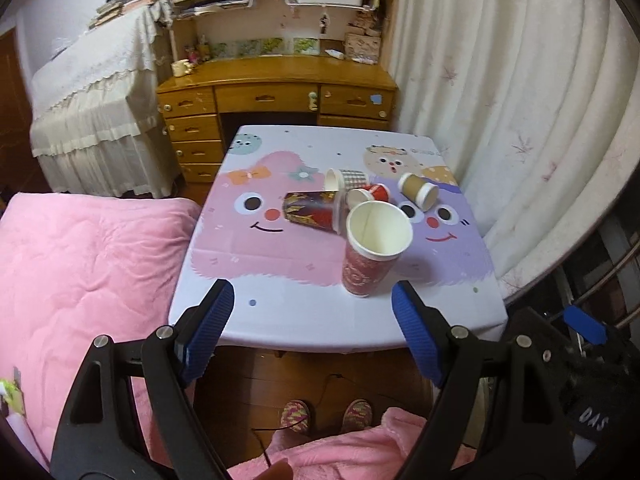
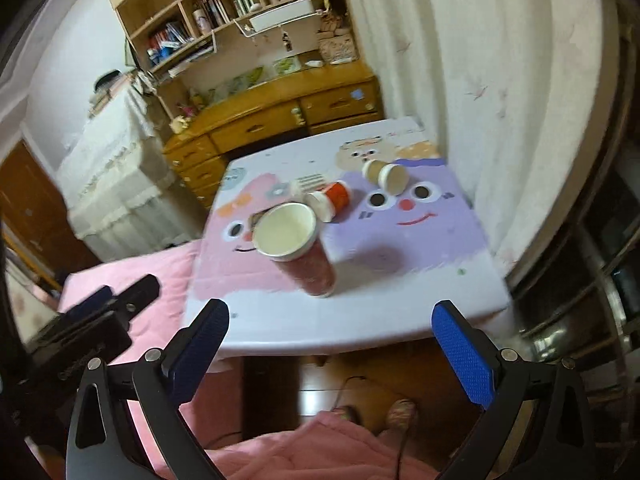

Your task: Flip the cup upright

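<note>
left tool (image 1: 313,300) spread wide, empty, off table (image 1: 280,312) near edge | right tool (image 2: 330,320) same | we see red cup (image 1: 370,256) upright at 12 o'clock

Both wrist cams sit back off the near edge of the bench (image 1: 280,320), angled down and forward toward the desk (image 1: 276,76) (right view is rolled and blurred). Left cam is more square-on. Shared: whole bench (image 2: 360,320), upright red cup (image 1: 366,256) (image 2: 308,256), curtain (image 1: 520,80).
</note>
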Demonstrator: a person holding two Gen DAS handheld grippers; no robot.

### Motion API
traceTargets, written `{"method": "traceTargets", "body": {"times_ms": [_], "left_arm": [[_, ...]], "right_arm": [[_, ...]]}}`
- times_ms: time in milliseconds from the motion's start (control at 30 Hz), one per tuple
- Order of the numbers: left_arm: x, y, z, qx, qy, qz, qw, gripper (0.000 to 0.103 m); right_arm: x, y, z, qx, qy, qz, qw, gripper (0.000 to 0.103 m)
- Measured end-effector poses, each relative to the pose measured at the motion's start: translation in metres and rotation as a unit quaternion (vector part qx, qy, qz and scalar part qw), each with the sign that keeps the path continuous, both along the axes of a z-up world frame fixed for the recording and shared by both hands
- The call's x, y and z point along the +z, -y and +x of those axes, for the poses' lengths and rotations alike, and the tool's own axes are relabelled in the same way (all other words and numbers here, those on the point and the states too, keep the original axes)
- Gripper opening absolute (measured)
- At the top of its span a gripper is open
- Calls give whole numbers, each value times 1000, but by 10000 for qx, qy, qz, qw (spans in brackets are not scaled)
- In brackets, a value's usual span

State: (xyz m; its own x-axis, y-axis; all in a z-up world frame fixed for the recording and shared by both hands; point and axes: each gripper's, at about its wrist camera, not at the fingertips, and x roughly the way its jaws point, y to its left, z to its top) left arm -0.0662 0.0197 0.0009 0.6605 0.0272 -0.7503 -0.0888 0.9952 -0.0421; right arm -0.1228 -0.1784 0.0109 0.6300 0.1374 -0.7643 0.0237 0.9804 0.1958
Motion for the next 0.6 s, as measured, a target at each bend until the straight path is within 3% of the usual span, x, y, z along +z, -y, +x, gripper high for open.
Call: {"method": "traceTargets", "body": {"times_ms": [300, 400, 467, 600], "left_arm": [[-7, 0, 5, 136, 106, 272, 9995, 85], [-8, 1, 8, 127, 120, 313, 9994, 91], [-9, 2, 12, 127, 114, 377, 9991, 102], [-11, 2, 17, 124, 113, 468, 9988, 102]], "right_arm": [[10, -21, -3, 203, 301, -274, 9990, 103], [11, -25, 3, 182, 317, -286, 9989, 103], [12, -26, 3, 199, 294, -288, 9990, 103], [12, -26, 12, 206, 306, -249, 9990, 103]]}}
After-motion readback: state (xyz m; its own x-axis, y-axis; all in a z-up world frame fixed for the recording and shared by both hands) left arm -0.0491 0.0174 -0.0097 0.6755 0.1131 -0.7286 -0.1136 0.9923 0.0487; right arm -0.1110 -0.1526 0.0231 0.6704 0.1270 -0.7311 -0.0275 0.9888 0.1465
